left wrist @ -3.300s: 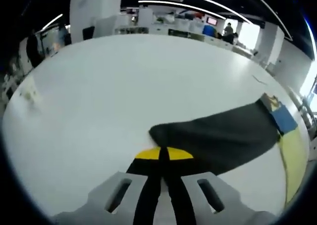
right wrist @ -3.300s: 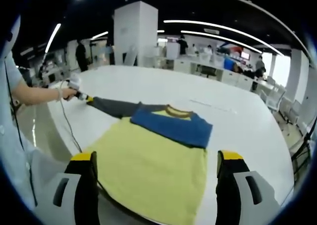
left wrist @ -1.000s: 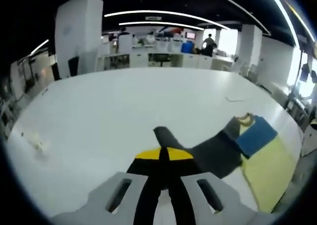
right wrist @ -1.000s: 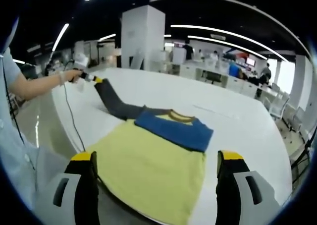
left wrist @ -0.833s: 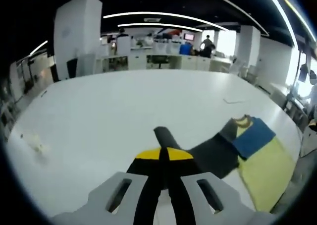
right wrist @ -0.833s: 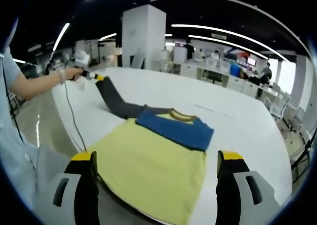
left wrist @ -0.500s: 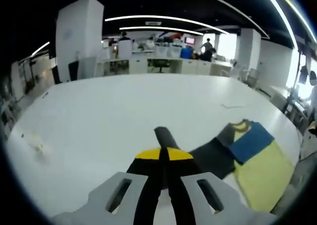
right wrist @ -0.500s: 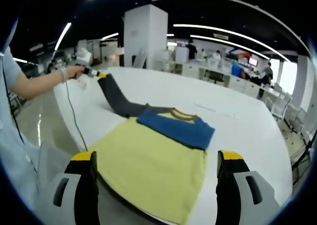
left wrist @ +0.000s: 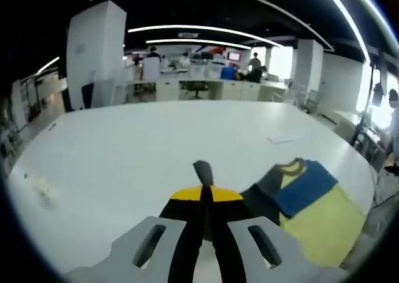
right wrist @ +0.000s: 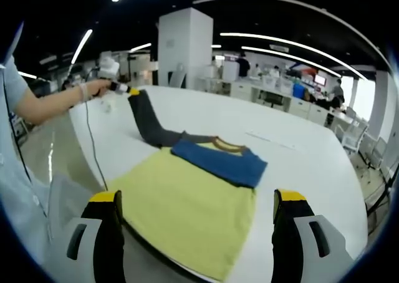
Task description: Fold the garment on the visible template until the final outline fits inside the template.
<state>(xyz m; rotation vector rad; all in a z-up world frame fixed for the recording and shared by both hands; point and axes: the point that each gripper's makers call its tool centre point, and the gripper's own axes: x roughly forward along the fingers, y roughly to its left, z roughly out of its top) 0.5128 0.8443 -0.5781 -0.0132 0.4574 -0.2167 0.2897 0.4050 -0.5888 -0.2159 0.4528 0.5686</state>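
A: Where's the shirt (right wrist: 187, 205)?
B: Yellow body flat on white table (right wrist: 299, 152), near edge; blue sleeve folded across.
A: Grippers?
B: Left gripper (right wrist: 131, 91) pinched on grey sleeve (right wrist: 148, 124), lifted far left. Right gripper (right wrist: 196, 227) wide open, empty.
A: Next?
B: Prob. carry sleeve over the body.

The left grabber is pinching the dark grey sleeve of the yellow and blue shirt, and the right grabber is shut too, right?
Not quite. The left gripper does pinch the dark grey sleeve of the yellow and blue shirt, but the right gripper is open, its jaws wide apart over the shirt in the right gripper view.
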